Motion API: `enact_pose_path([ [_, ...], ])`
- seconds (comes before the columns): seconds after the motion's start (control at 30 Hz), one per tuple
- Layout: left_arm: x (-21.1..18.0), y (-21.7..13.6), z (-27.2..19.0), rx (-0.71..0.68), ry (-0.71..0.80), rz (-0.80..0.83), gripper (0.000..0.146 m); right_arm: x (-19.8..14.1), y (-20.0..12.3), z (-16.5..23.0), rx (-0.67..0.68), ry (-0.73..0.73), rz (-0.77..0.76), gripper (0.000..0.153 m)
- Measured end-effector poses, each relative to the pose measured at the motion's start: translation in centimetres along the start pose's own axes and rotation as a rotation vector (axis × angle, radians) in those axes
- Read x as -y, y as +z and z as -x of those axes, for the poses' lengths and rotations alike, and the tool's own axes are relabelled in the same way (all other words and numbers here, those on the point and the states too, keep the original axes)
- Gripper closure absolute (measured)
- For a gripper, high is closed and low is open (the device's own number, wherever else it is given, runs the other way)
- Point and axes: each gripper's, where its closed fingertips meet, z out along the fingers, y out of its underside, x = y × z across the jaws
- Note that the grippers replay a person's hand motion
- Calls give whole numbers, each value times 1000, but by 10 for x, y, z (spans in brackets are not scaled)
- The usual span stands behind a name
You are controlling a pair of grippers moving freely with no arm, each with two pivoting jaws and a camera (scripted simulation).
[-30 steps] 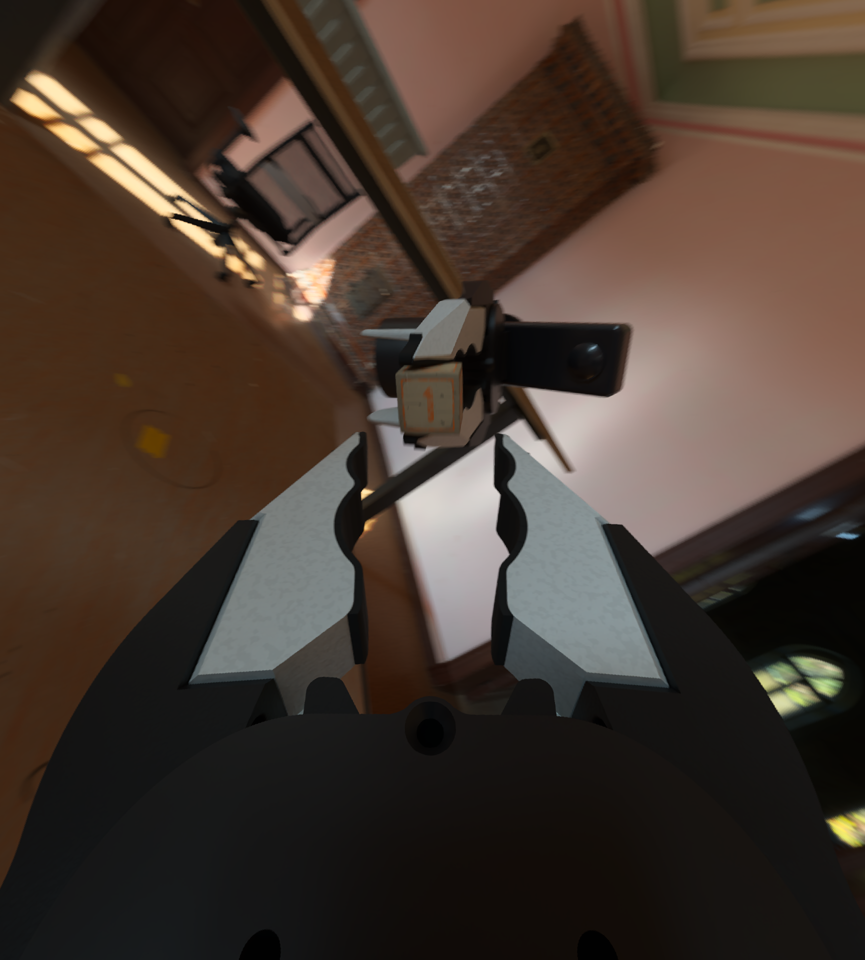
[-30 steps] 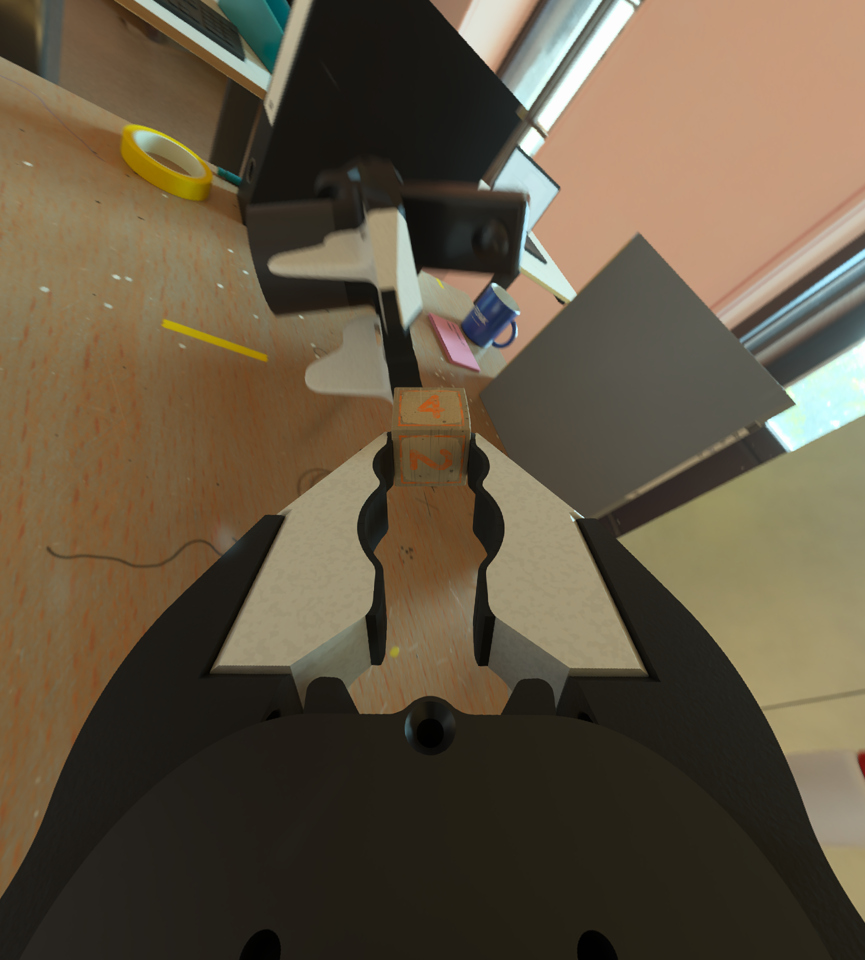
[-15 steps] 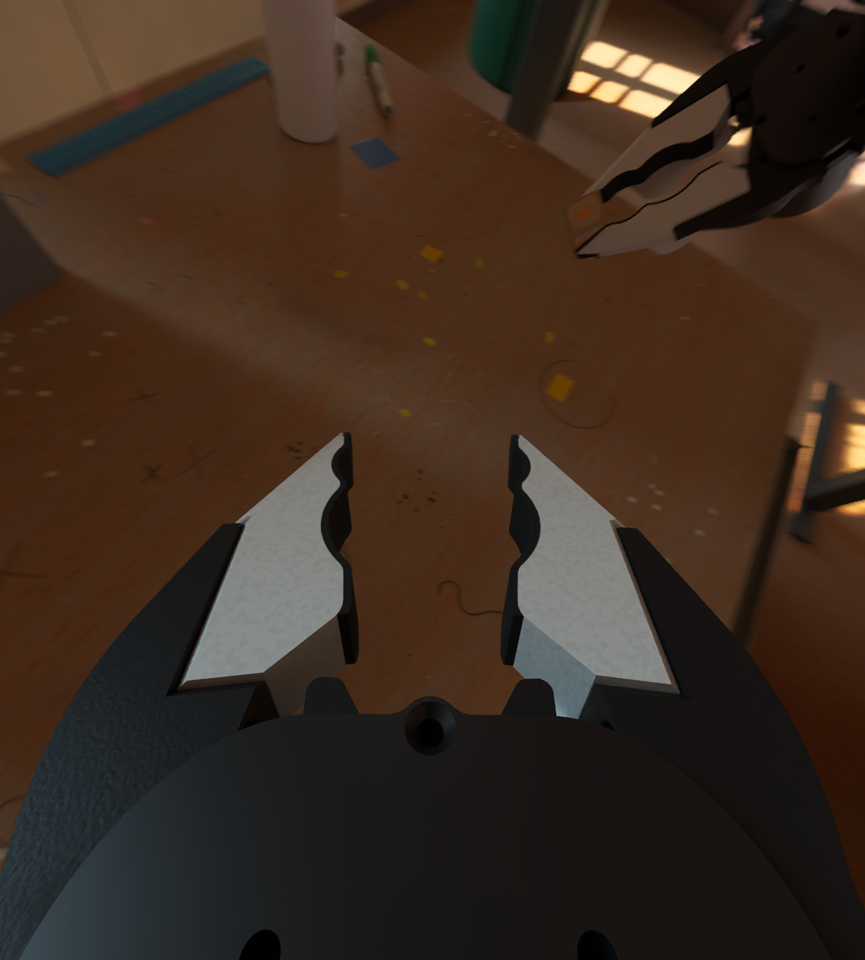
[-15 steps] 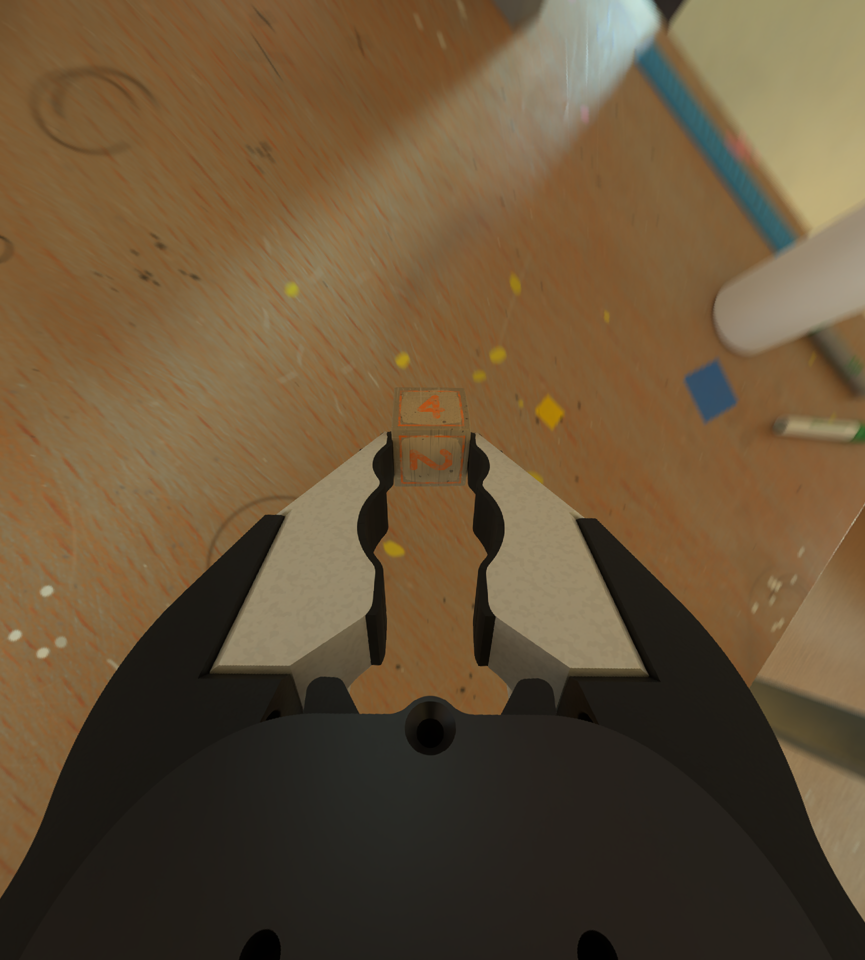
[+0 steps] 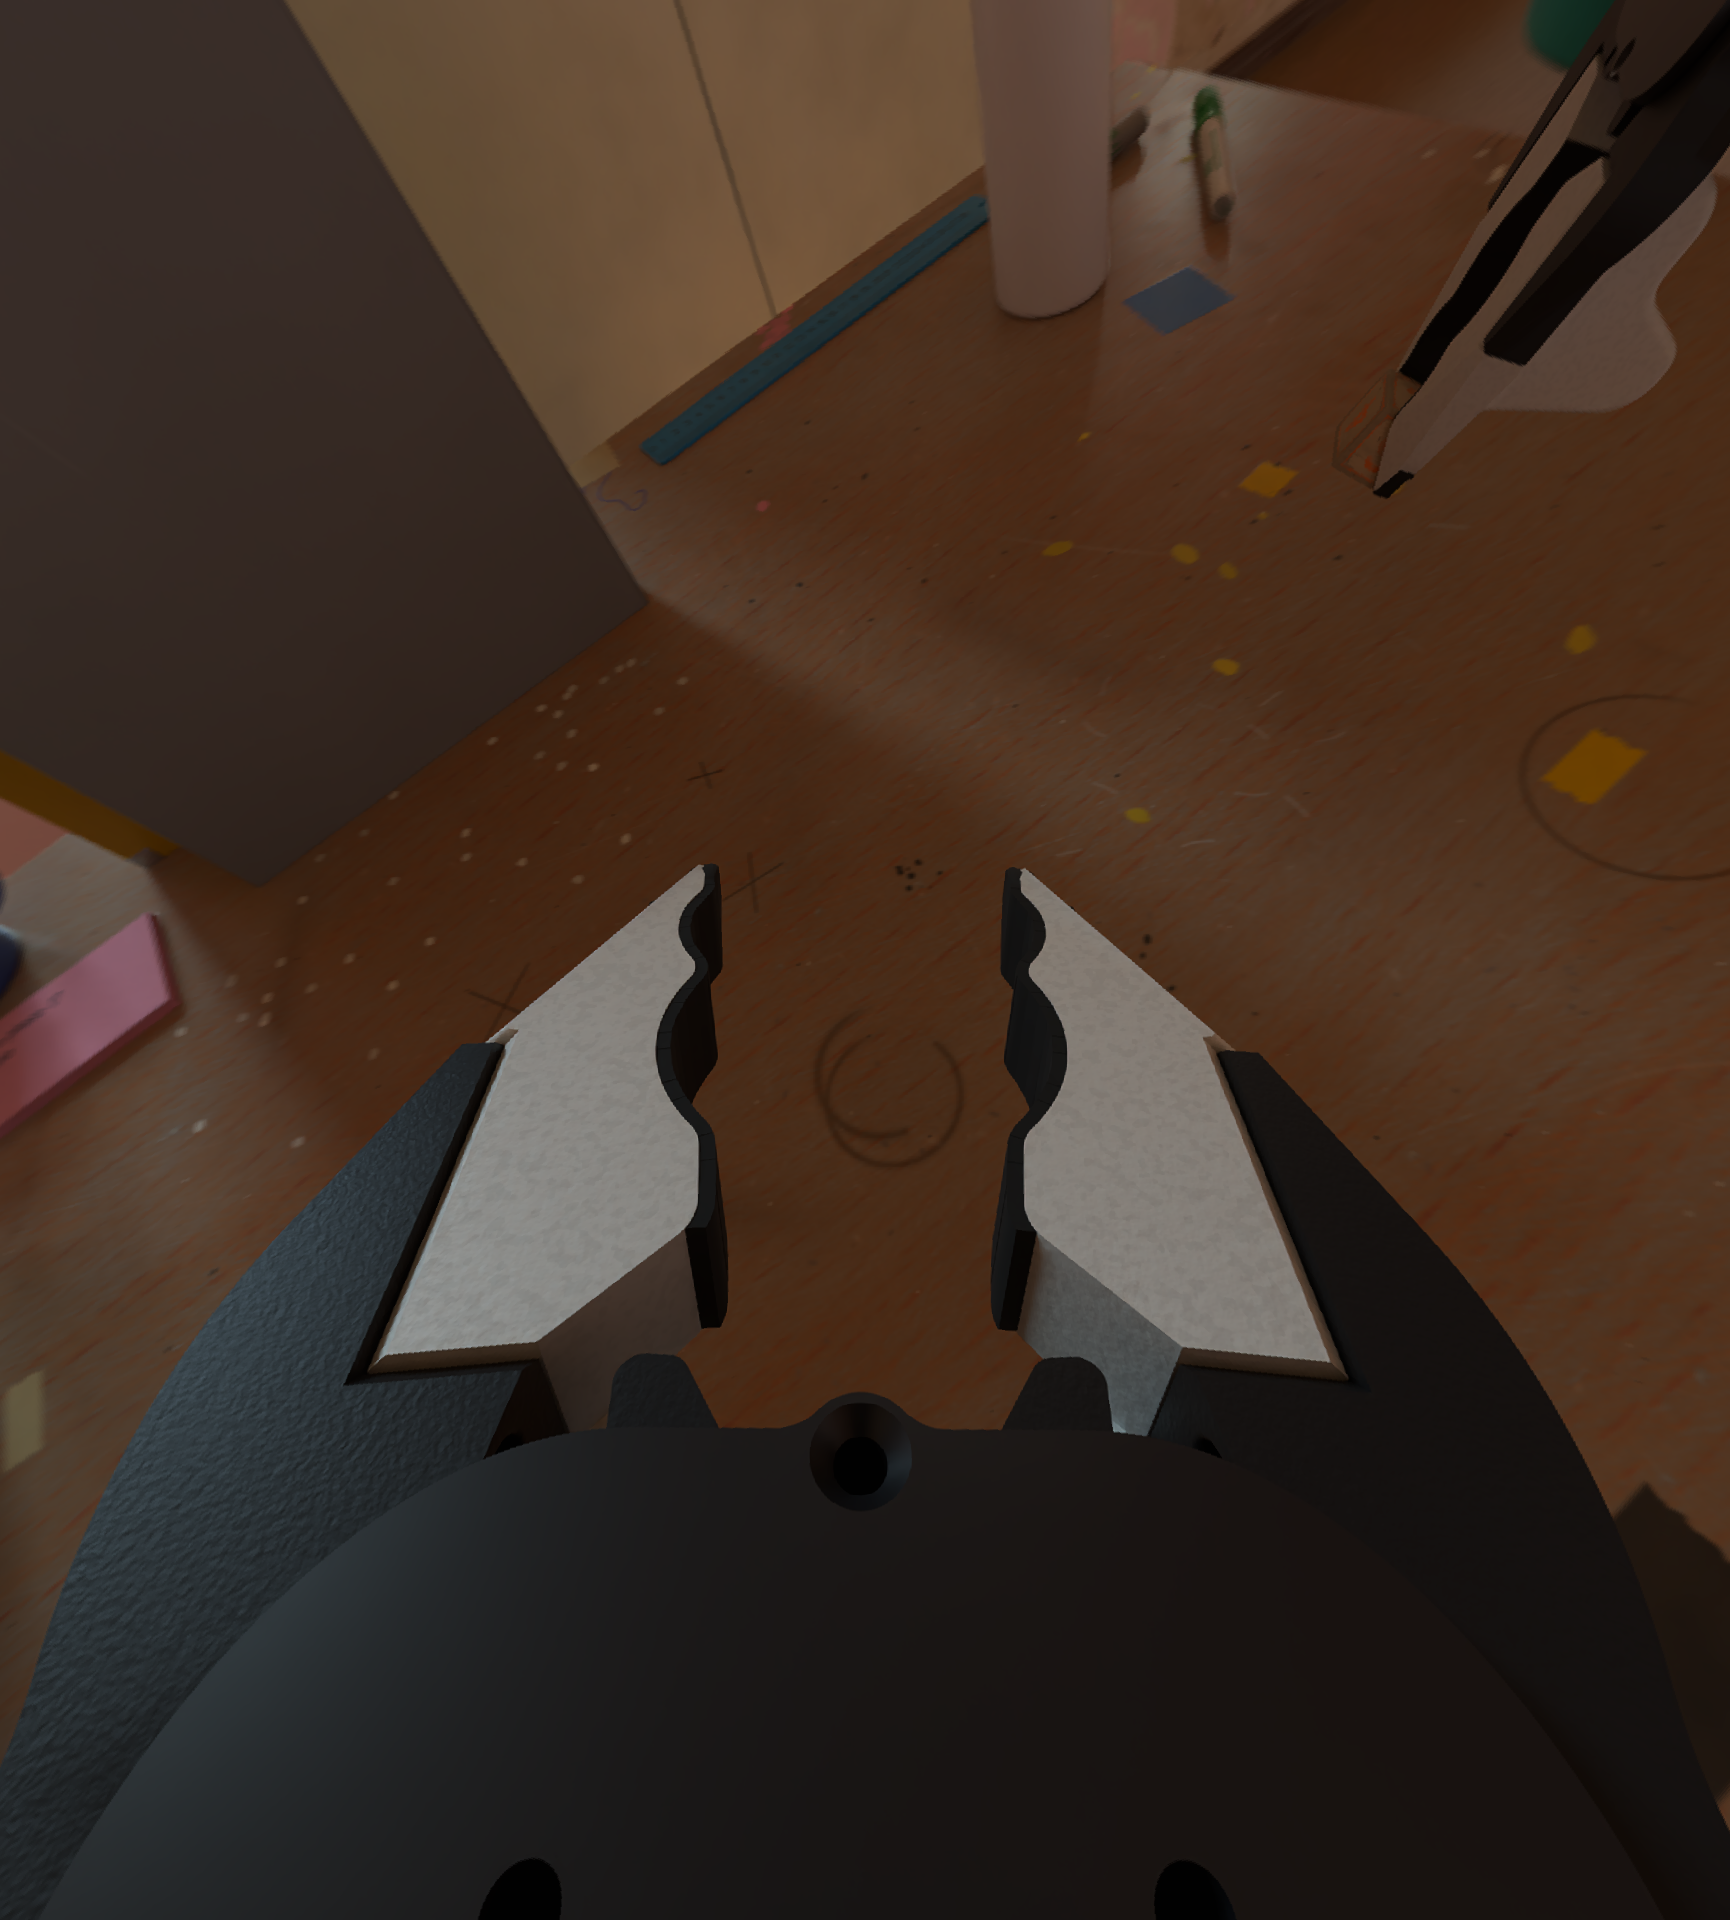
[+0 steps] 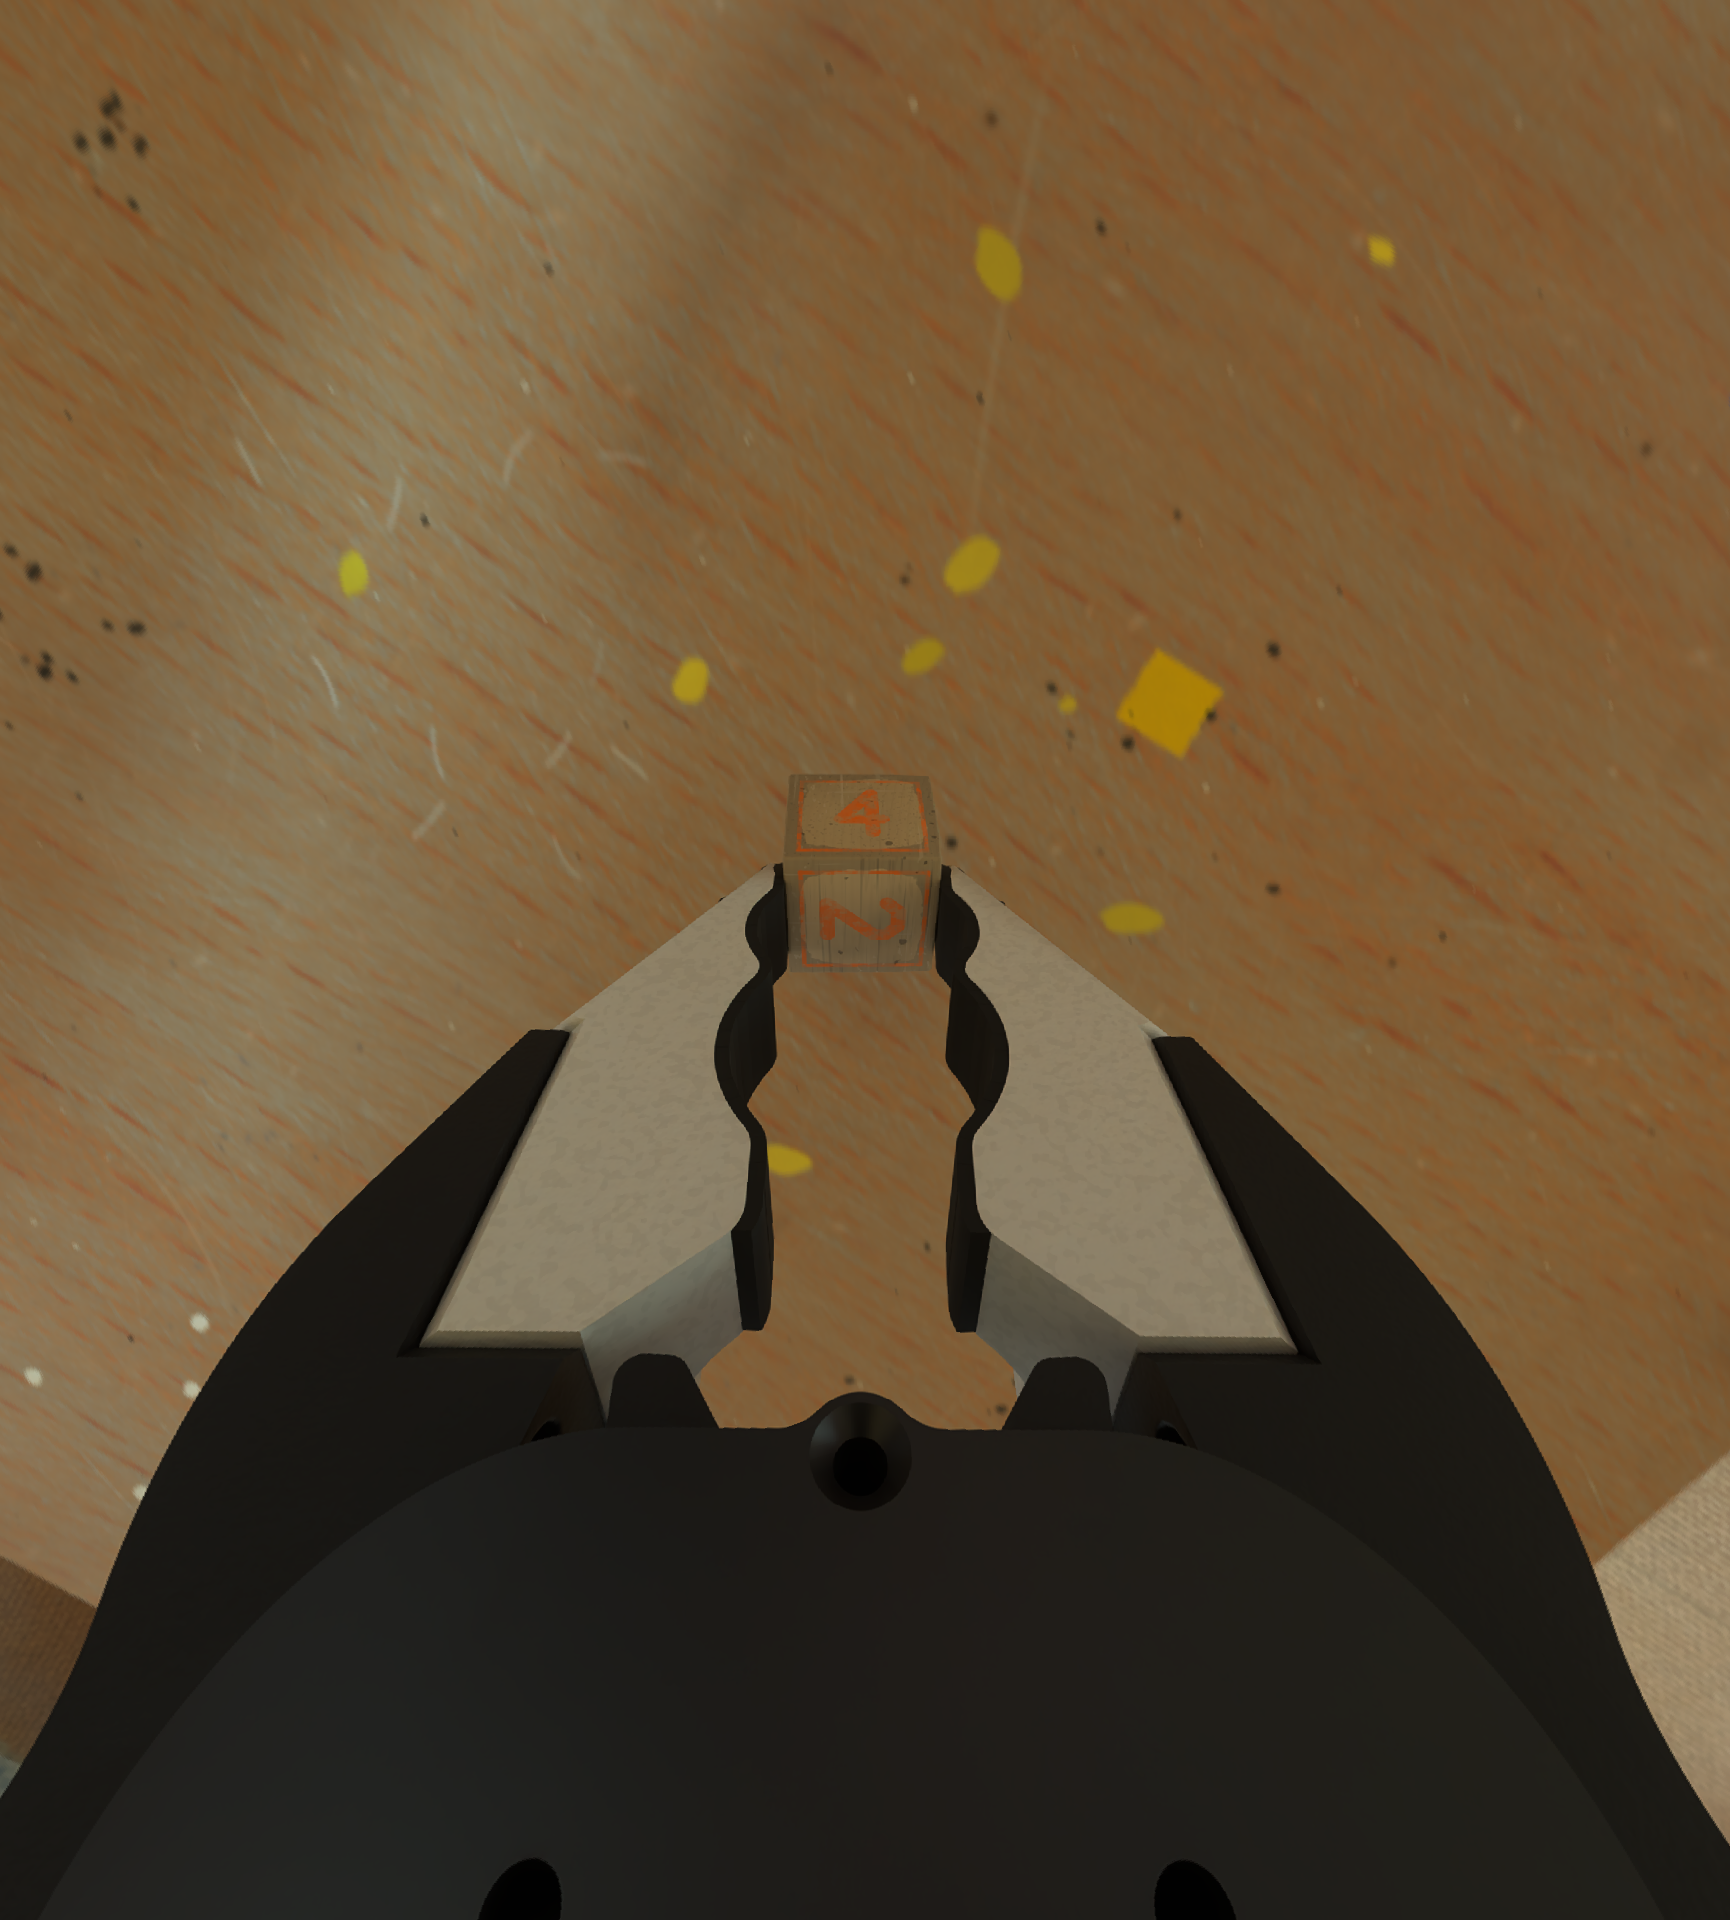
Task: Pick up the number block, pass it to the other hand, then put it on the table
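Right gripper [image 6: 859, 883] clamped on number block [image 6: 859, 873], held at extreme fingertips only, above desk [image 6: 425, 416]. Left gripper [image 5: 861, 894] held apart, empty, well off to side. Judged: placing step pending. Risk: shallow tip grip, so block could be twisted or dropped early; release from height could let it bounce or roll; hard descent could jam it into desk.

The small cube-shaped wooden number block [image 6: 861, 873] is pale tan with orange marks. The brown wooden worktop [image 6: 425, 416] has yellow spots. The black-bodied tongs [image 5: 861, 894] have whitish speckled fingers [image 5: 591, 1122].
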Motion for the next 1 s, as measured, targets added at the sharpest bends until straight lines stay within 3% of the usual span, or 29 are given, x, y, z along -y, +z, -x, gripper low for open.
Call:
enact_pose_path([
  [0.2, -5, 7, 2, 97, 68, 39, 92, 33, 29, 7, 4, 60, 27, 125],
  [0.37, -11, 9, -1, 74, 67, 51, 92, 32, 58, 6, 41, 164, 135, 125],
  [0.53, -28, 5, 32, 113, 1, 98, 92, 31, 70, 7, 70, 188, 172, 125],
  [0.57, -33, 5, 40, 116, -27, 111, 92, 32, 69, 7, 58, 182, 166, 109],
  [0.6, -37, 4, 47, 119, -52, 124, 92, 33, 68, 7, 56, 177, 162, 93],
  [0.67, -48, 5, 55, 104, -101, 160, 92, 35, 63, 7, 51, 164, 151, 80],
  [0.8, -79, 17, 38, -49, -191, 306, 92, 36, 37, 6, 10, 124, 82, 81],
  [1.0, -133, 41, 8, -213, -203, 552, 93, 26, -6, 16, -47, 27, -70, 85],
])
